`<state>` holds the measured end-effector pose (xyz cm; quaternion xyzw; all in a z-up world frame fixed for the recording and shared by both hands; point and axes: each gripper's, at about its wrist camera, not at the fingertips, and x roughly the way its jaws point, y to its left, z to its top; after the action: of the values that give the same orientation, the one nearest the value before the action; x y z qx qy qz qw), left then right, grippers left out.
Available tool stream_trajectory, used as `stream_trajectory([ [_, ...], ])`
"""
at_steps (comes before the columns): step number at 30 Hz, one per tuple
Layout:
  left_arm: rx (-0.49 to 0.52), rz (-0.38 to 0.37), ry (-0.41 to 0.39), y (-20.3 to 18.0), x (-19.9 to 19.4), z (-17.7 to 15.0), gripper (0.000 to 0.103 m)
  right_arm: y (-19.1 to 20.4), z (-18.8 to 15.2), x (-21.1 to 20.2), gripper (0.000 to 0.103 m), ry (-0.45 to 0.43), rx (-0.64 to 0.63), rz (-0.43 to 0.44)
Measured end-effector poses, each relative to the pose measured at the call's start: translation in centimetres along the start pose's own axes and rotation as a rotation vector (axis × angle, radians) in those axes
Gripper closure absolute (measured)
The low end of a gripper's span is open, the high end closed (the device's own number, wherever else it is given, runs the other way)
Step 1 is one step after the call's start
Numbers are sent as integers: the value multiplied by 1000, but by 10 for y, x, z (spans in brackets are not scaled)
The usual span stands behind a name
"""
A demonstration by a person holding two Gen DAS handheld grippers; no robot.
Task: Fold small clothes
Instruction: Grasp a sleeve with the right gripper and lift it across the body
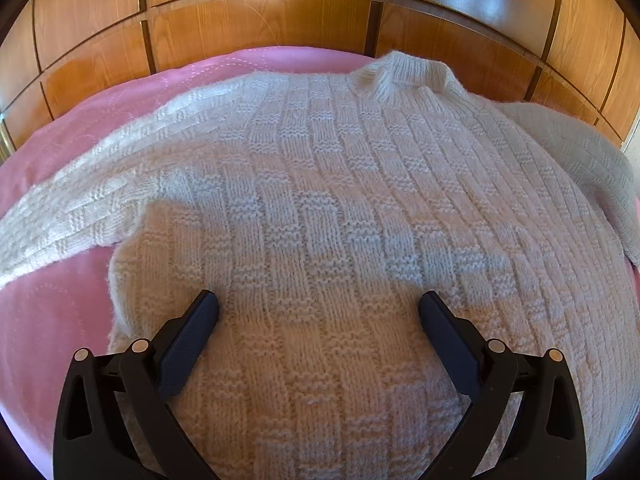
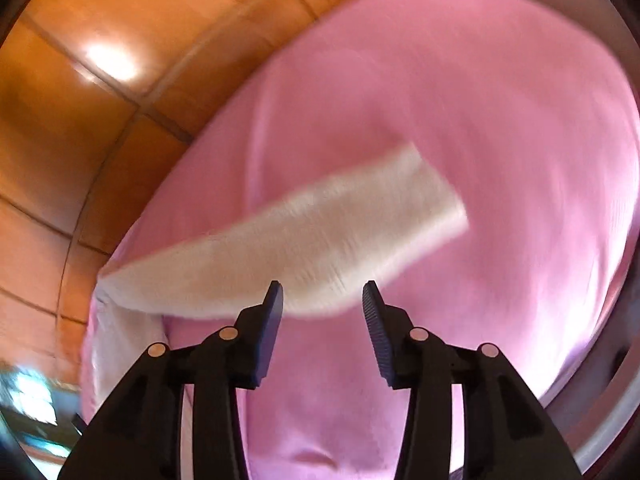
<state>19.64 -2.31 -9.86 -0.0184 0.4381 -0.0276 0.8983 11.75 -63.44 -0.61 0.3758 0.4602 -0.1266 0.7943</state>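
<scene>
A white knitted sweater [image 1: 340,200] lies spread flat on a pink bedcover [image 1: 52,320], collar at the far side and one sleeve stretched to the left. My left gripper [image 1: 319,304] is open and empty, just above the sweater's lower body. In the right wrist view, which is blurred, the sweater's other sleeve [image 2: 304,240] lies across the pink bedcover [image 2: 500,120], cuff to the right. My right gripper [image 2: 323,294] is open and empty, fingertips just short of the sleeve's near edge.
A wooden panelled wardrobe [image 1: 260,28] runs along the far side of the bed and shows at the left in the right wrist view [image 2: 80,120]. The bed's edge curves away at the right.
</scene>
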Motion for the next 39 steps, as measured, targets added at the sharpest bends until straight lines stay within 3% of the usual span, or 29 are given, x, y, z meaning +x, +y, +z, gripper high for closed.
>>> stream_trajectory([
  [4, 1, 1, 1, 0, 0, 0, 4, -27, -3, 20, 54, -42, 146, 57],
  [8, 2, 1, 0, 0, 0, 0, 4, -24, 23, 32, 50, -106, 153, 73],
  [9, 2, 0, 1, 0, 0, 0, 4, -18, 30, 37, 53, -106, 133, 61],
  [11, 3, 1, 1, 0, 1, 0, 4, 1, 42, 50, 91, -74, 57, 34],
  [13, 4, 1, 1, 0, 1, 1, 4, 22, 49, 50, 91, -75, -38, -12],
  [15, 4, 1, 1, 0, 1, 1, 4, 43, 67, 36, 92, -131, -127, -41],
  [19, 5, 3, 1, 1, 2, 1, 4, 56, 121, -8, 92, -312, -124, -63],
  [21, 5, 3, 0, 1, 2, 1, 4, 56, 140, -13, 92, -352, -108, -96],
  [26, 7, 6, 0, 2, 4, 1, 4, 45, 143, 32, 92, -277, -107, -263],
  [31, 9, 6, -1, 3, 5, 2, 4, 19, 118, 74, 92, -170, -42, -331],
  [35, 10, 7, -2, 4, 5, 2, 4, 39, 106, 49, 92, -197, -47, -236],
  [39, 9, 6, -4, 4, 4, 2, 4, 101, 95, 24, 92, -222, -163, -109],
])
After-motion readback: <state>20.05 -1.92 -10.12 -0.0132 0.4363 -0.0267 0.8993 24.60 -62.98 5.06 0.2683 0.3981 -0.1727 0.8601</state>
